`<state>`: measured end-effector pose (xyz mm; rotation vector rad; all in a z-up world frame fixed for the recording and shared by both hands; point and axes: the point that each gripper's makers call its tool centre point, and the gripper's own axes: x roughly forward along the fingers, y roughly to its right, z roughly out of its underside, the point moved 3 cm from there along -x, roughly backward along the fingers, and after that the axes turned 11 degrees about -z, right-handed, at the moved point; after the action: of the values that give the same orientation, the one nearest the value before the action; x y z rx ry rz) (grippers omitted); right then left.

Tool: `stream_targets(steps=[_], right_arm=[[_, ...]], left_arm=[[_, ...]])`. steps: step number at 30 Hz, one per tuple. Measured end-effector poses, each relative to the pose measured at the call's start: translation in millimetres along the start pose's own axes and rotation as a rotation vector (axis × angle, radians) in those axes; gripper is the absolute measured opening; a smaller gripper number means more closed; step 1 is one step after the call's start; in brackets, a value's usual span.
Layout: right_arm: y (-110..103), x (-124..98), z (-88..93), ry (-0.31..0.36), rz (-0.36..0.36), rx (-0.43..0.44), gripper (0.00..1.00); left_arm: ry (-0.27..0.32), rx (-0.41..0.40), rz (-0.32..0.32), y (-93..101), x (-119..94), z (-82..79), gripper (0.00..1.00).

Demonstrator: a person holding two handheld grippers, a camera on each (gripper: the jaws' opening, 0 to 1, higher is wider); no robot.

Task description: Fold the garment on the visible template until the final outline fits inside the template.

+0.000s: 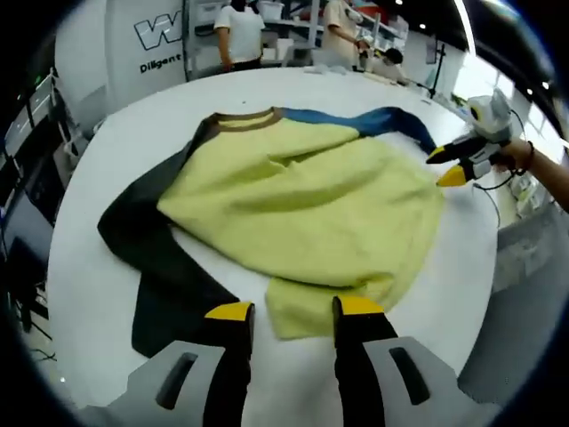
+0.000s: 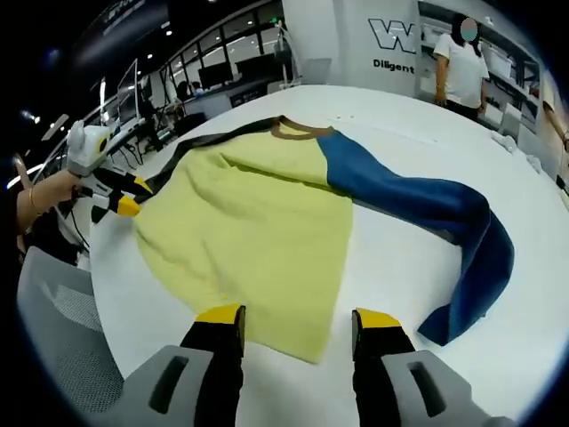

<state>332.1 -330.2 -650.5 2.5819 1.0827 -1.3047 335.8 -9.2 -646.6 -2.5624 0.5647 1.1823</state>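
Note:
A garment with a yellow body (image 1: 302, 200), a brown collar (image 1: 249, 120), a dark sleeve (image 1: 164, 267) and a blue sleeve (image 1: 373, 120) lies spread on the round white table (image 1: 133, 124). My left gripper (image 1: 293, 310) stands open over the yellow hem, next to the dark sleeve's cuff. At the garment's far right edge a hand holds my right gripper (image 1: 444, 166), its yellow tips apart. In the right gripper view my right gripper (image 2: 298, 317) is open above the hem of the yellow body (image 2: 258, 222). The blue sleeve (image 2: 444, 213) trails right, and my left gripper (image 2: 131, 196) is open at the left edge.
People (image 1: 240, 31) stand by shelves beyond the table's far edge, near a white panel with lettering (image 2: 396, 40). A grey mesh chair (image 2: 62, 338) sits close to the table edge. Bare white tabletop (image 2: 409, 276) surrounds the garment.

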Motion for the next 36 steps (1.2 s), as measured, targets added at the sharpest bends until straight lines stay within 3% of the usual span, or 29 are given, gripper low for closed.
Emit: stream_targets(steps=[4, 16, 20, 25, 36], right_arm=[[1.0, 0.2, 6.6, -0.019, 0.005, 0.030, 0.31], [-3.7, 1.7, 7.5, -0.029, 0.036, 0.033, 0.09], [-8.8, 0.6, 5.2, -0.029, 0.024, 0.032, 0.00], [-14.9, -6.7, 2.1, -0.032, 0.021, 0.011, 0.00], [-34.2, -30.9, -11.4, 0.025, 0.007, 0.006, 0.00]], left_arm=[[-0.043, -0.046, 0.020, 0.9, 2.8, 2.7, 0.27], [-0.068, -0.033, 0.005, 1.0, 0.1, 7.8, 0.02], [-0.074, -0.033, -0.001, 1.3, -2.6, 9.7, 0.01], [-0.067, -0.021, -0.011, 2.1, -14.5, 10.9, 0.01], [-0.041, -0.120, -0.055, -6.1, -45.2, 12.9, 0.01]])
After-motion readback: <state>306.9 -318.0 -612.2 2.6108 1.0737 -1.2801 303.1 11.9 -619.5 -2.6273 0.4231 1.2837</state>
